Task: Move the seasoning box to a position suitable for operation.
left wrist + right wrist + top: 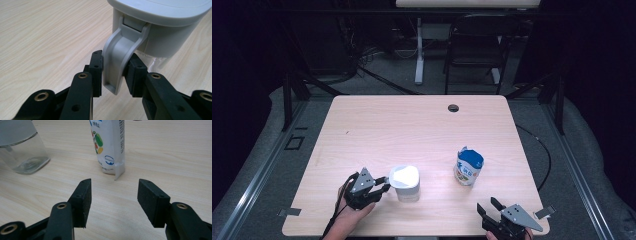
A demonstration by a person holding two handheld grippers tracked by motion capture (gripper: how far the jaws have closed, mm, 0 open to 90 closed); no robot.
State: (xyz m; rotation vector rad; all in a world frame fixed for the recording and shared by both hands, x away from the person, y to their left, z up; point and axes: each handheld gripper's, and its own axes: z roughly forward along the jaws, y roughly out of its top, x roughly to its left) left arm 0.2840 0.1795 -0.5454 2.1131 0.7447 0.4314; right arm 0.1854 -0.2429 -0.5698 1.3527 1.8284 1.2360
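Note:
A clear jug (pixel 404 182) with a white lid stands near the table's front left. My left gripper (pixel 384 183) reaches it from the left and is shut on its grey handle (pixel 117 57); both pads press the handle's sides in the left gripper view (pixel 113 71). The jug's lid and wall (pixel 160 37) rise right behind the handle. A blue and white carton (pixel 468 167) stands upright to the jug's right. My right gripper (pixel 489 205) rests near the front right edge, open with nothing between its pads (pixel 113 195). It faces the carton (pixel 107 145), with the jug (pixel 22 152) off to the left.
The wooden table (pixel 412 120) has a small round cable hole (pixel 453 107) near its far edge. A dark chair (pixel 474 45) and a desk leg stand beyond the table. The far half of the tabletop is bare wood.

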